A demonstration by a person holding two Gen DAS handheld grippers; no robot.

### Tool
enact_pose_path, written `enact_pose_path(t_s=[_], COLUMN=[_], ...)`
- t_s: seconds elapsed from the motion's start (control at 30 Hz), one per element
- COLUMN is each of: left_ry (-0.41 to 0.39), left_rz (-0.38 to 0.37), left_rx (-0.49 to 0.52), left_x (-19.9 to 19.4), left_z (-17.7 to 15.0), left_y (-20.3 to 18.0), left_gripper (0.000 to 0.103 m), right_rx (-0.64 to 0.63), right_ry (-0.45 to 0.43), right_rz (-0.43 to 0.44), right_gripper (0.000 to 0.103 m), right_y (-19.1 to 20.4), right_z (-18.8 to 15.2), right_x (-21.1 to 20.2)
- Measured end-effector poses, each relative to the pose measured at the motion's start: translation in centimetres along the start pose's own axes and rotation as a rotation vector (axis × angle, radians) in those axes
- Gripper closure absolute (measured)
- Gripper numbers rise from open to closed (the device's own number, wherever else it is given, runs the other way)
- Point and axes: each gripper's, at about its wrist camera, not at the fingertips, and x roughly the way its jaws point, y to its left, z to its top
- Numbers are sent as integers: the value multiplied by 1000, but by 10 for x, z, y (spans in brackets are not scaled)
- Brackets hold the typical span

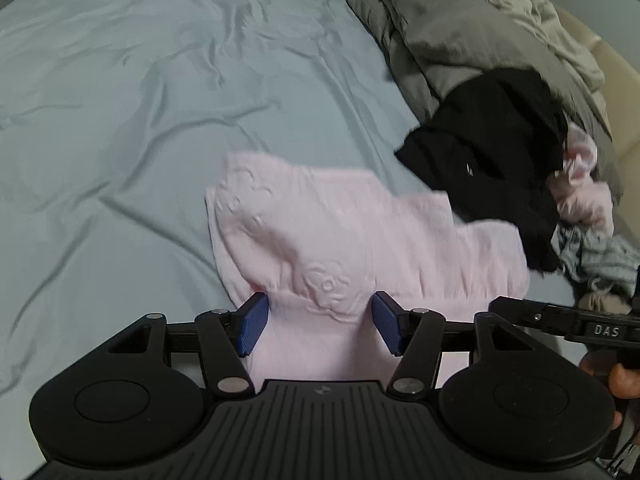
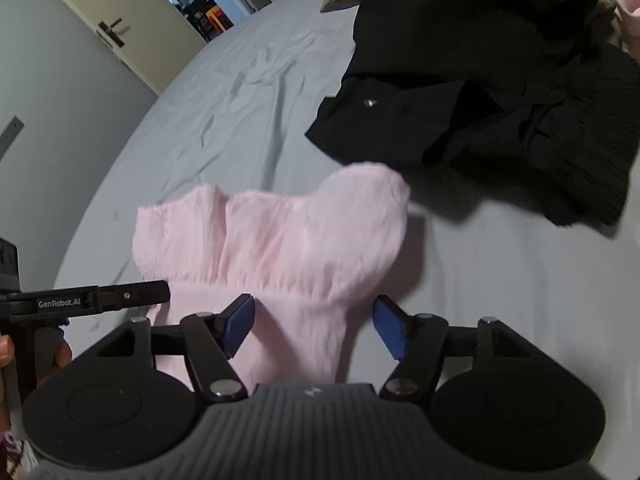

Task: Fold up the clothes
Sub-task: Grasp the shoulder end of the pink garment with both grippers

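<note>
A pale pink top with a raised rose pattern lies spread on the light blue bed sheet. Its near edge runs in between the blue pads of my left gripper, whose jaws stand wide and do not pinch it. The right wrist view shows the same pink top, its near end lying between the pads of my right gripper. That gripper is open too, with a gap between the cloth and its right pad.
A black garment lies just beyond the pink top to the right. Behind it sit a grey duvet and more crumpled clothes. A hand holds the neighbouring tool. A door stands past the bed's left edge.
</note>
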Motion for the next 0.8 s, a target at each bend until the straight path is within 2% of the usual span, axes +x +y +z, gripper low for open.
enact_pose_path(t_s=[0.23,0.43,0.53,0.6,0.63,0.67,0.7,0.8], left_ry=[-33,-44,-20,-19,-30,-39,-45,-94], left_rz=[24,-21,-74,-96,-101,-104,-109,-133], left_rx=[-61,-90,-90,-78,-66,-60,-68,-72], left_x=[2,22,33,36,36,35,33,16], left_z=[19,28,30,29,29,28,28,26], left_y=[24,16,8,2,0,-2,-1,-1], left_gripper=[46,40,39,39,49,82,94,97], right_rx=[73,104,95,57,28,14,8,-24], right_ry=[-22,-39,-43,-38,-32,-25,-19,-47], right_rz=[49,92,114,100,86,91,106,147], right_gripper=[32,28,28,37,71,95,95,95], right_y=[-12,-14,-13,-8,-5,-2,-1,7], right_z=[12,17,19,20,21,21,22,23], right_x=[13,22,27,31,33,34,34,24])
